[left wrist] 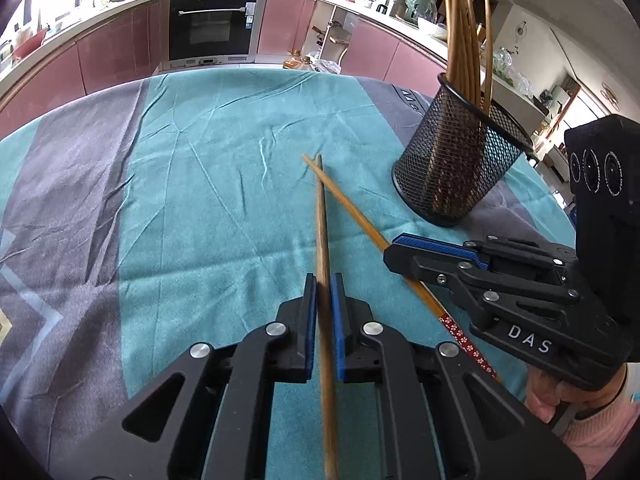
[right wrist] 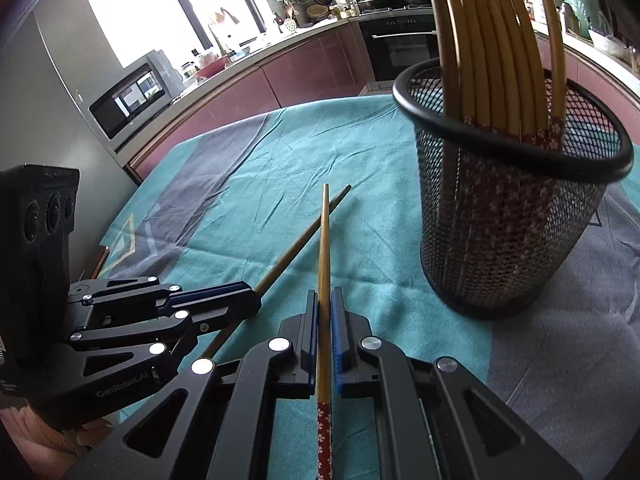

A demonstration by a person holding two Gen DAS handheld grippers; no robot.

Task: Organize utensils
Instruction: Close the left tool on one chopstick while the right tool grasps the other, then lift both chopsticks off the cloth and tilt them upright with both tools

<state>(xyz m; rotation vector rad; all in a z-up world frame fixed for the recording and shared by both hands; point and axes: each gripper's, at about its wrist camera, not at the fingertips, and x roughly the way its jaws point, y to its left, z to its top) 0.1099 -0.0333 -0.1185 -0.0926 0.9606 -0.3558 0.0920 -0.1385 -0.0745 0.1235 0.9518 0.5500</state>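
Note:
Two wooden chopsticks cross near their tips over the teal and grey tablecloth (left wrist: 208, 184). My left gripper (left wrist: 324, 278) is shut on the plain brown chopstick (left wrist: 321, 216), which runs up between its blue pads. My right gripper (right wrist: 324, 292) is shut on the other chopstick (right wrist: 324, 240), whose handle end is red with a flower pattern (right wrist: 325, 432). Each gripper shows in the other's view: the right gripper (left wrist: 391, 250) at the right, the left gripper (right wrist: 253, 300) at the left. A black mesh holder (left wrist: 460, 168) (right wrist: 512, 220) with several chopsticks stands upright to the right, apart from both grippers.
Pink kitchen cabinets and a built-in oven (left wrist: 212, 26) curve behind the table's far edge. A microwave (right wrist: 128, 96) sits at the left. A hand in a pink sleeve (left wrist: 600, 420) holds the right gripper. Bare cloth lies left of the chopsticks.

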